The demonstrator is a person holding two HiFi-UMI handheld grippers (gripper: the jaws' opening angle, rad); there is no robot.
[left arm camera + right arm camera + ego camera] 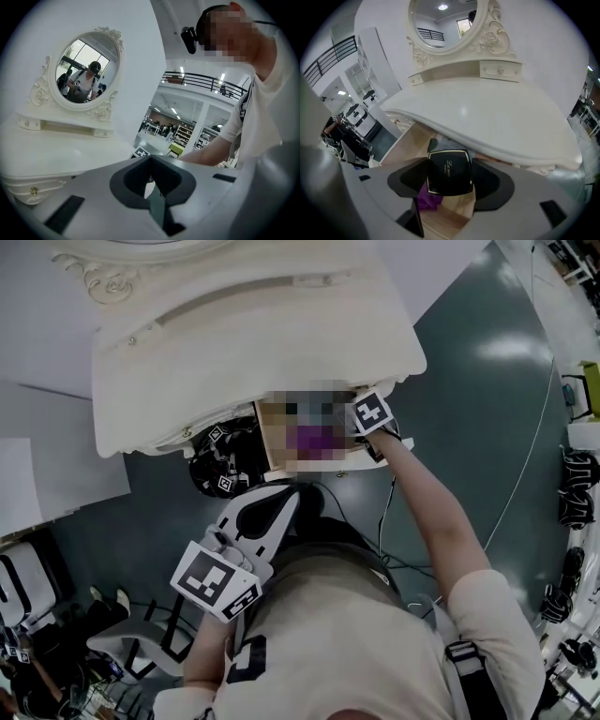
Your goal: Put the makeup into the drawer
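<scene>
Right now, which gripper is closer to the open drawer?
The right. The right gripper holds a black compact over the open drawer, under the vanity top. The left gripper is held back by the person's torso, short of the drawer.

A glossy white dressing table top (487,117) is recorded. An oval mirror (82,70) in a carved white frame is mounted upright at its rear, and a person is seen reflected in it. The floor (469,409) is dark grey-green; a thin pale cable (527,456) is laid across it. A black balcony railing (206,79) and shelving (180,133) are observed in the hall beyond.
</scene>
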